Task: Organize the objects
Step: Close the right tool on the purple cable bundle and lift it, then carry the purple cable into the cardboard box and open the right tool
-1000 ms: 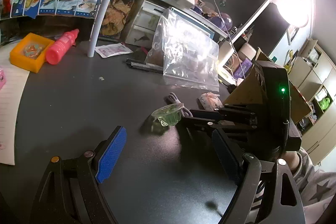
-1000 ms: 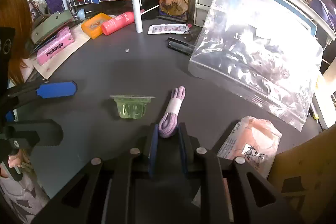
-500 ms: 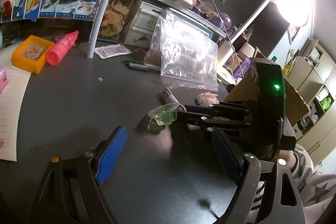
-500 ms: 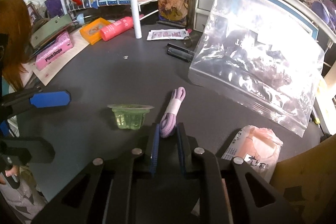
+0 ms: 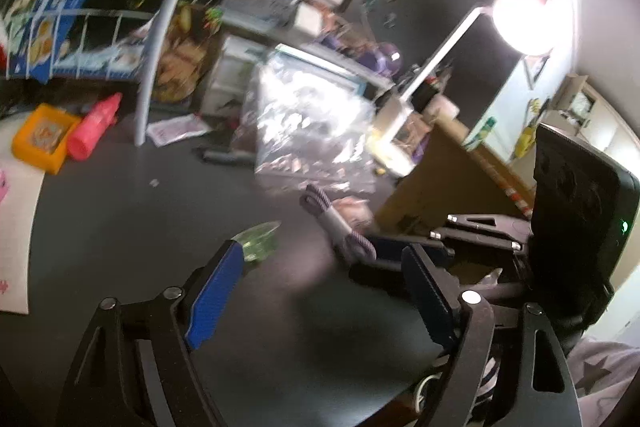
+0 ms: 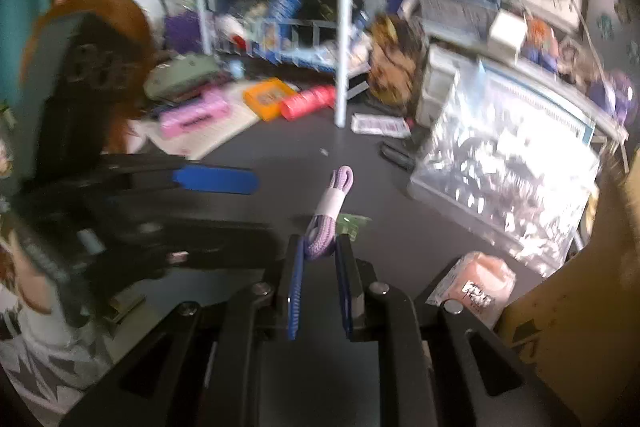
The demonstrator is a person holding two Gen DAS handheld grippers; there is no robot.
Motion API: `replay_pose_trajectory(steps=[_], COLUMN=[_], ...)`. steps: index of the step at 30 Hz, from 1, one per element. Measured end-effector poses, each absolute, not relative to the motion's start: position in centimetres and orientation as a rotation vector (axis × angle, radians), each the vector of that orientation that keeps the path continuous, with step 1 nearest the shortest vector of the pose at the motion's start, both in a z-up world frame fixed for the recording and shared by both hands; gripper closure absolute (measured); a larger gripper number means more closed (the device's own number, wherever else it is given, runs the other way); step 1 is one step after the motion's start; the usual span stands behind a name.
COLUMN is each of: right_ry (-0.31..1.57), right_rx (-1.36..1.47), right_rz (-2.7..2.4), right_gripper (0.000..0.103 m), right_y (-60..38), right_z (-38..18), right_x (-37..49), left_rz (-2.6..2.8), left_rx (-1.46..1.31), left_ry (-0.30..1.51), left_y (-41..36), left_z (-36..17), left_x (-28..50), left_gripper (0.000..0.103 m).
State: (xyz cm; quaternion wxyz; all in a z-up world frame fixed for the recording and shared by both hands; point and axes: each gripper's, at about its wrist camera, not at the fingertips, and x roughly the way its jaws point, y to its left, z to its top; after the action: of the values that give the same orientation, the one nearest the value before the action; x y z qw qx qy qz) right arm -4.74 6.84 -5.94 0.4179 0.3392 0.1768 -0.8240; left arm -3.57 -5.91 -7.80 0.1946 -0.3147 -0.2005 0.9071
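My right gripper (image 6: 319,247) is shut on a coiled purple cable (image 6: 328,215) with a white band and holds it above the dark table (image 6: 280,155). The cable also shows in the left wrist view (image 5: 336,223), clamped in the right gripper (image 5: 384,247). A small green jelly cup (image 5: 260,239) sits on the table just past my left gripper's blue left pad; part of it shows behind the cable in the right wrist view (image 6: 352,223). My left gripper (image 5: 320,291) is open and empty. A large clear zip bag (image 6: 508,167) leans at the back right.
A pink wrapped packet (image 6: 476,283) lies beside a brown cardboard box (image 6: 576,291). An orange tray (image 5: 44,135) and a pink bottle (image 5: 94,127) lie at the back left near a white rack pole (image 5: 148,75). Black pens (image 6: 396,155) lie by the bag.
My right gripper has lifted the purple cable off the table and swung it up beside the jelly cup. My left gripper has moved closer to the cup. Both views are blurred by motion.
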Motion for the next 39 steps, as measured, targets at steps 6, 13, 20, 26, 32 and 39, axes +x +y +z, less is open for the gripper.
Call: replay_pose_trajectory(steps=[6,13,20,26,32,39], right_ry=[0.454,0.429,0.393,0.345,0.294,0.259], right_rx=[0.743,0.649,0.589,0.599,0.66,0.745], right_rz=[-2.06,-2.089,-2.148,-2.201,-2.244,-2.273], right_gripper=[0.09,0.09,0.09,0.09,0.09,0.09], right_y=[8.4,11.2,14.8,18.6,22.5,25.4], right_z=[-2.9,0.0,2.3,3.1,2.8,1.8], right_x=[-1.9,-0.8,-1.2,-2.8,-5.1,-7.2], left_rz=[2.505,2.452,2.41,2.372,2.316,2.262], left_rx=[-0.817,-0.743,-0.718,-0.743,-0.802,-0.871], left_ry=[-0.554,-0.518,-0.438,-0.365,-0.327,-0.3], left_y=[-4.3,-1.6,2.0,6.0,9.8,12.8], left_z=[-5.1,-1.9,0.8,1.8,1.4,0.7], left_x=[-3.0,-3.3,-4.9,-7.3,-10.2,-12.5], left_gripper=[0.051,0.067,0.072,0.073,0.074,0.074])
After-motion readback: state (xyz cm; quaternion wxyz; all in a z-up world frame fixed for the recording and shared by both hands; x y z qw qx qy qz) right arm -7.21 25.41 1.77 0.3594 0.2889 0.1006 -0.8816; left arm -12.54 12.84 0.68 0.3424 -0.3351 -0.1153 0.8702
